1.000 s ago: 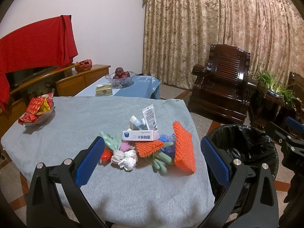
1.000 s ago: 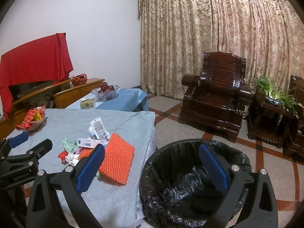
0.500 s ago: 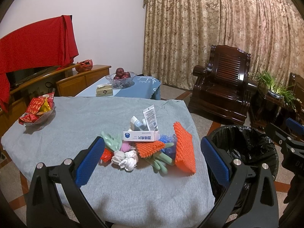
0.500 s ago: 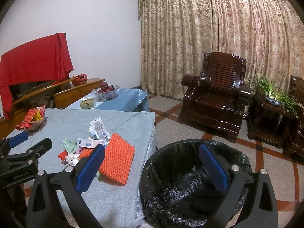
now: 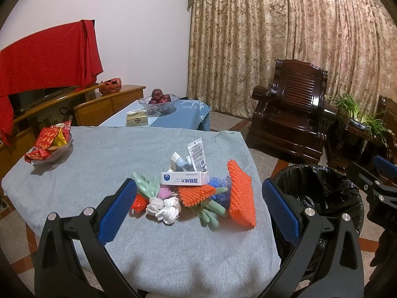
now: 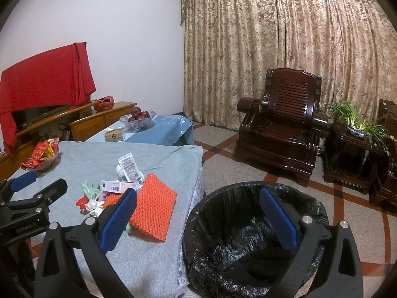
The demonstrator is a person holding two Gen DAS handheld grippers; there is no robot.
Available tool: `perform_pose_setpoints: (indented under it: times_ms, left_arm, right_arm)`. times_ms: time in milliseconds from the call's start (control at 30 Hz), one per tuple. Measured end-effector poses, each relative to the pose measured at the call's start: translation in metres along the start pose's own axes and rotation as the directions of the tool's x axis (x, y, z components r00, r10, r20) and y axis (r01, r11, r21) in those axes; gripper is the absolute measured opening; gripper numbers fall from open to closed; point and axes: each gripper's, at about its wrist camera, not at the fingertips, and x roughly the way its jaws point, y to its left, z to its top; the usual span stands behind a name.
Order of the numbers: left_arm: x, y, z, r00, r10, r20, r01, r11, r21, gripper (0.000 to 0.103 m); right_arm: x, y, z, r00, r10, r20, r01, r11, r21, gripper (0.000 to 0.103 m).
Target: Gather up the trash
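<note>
At the far left of the left wrist view, a glass dish of red snack packets [image 5: 48,144] sits on a table with a grey cloth [image 5: 104,154]. The left gripper [image 5: 199,209] fills the lower frame, jaws spread wide and holding nothing. Between its blue pads, at centre, lies the trash pile [image 5: 191,186]: a white box, green gloves, white rags and an orange mesh pad [image 5: 242,196]. At right stands a black-lined bin [image 5: 320,191]. In the right wrist view, the right gripper [image 6: 198,219] is also wide open and empty, hovering above the bin at lower centre.
</note>
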Motion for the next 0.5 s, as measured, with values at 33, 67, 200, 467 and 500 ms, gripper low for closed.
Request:
perform_pose_setpoints:
  times_ms: [33,67,200,467,500]
  left_arm:
    - [-0.0003,0.0004,0.0001,1.0,0.0,0.001,0.0,1.0,0.0,0.098]
    - [-0.0003,0.0009,0.0004,1.0,0.0,0.002,0.0,1.0,-0.001,0.098]
    - [-0.0001,-0.0001,-0.0002,1.0,0.0,0.002,0.0,1.0,0.0,0.098]
    - [0.0004,0.0011,0.0003,1.0,0.001,0.002,-0.001,1.0,-0.002,0.098]
    - [0.0004,0.0015,0.0005,1.0,0.001,0.002,-0.001,1.0,-0.001,0.098]
  right_arm:
    - [-0.0001,-0.0002,0.0001,1.0,0.0,-0.001,0.0,1.0,0.0,0.097]
    - [-0.0005,-0.0006,0.0003,1.0,0.0,-0.001,0.0,1.0,0.001,0.097]
    - [-0.0007,-0.0007,0.0004,1.0,0.0,-0.001,0.0,1.0,0.001,0.097]
    - [-0.0004,-0.0004,0.0001,1.0,0.0,-0.002,0.0,1.0,0.002,0.097]
    - [0.0,0.0002,-0.0001,1.0,0.0,-0.002,0.0,1.0,0.001,0.097]
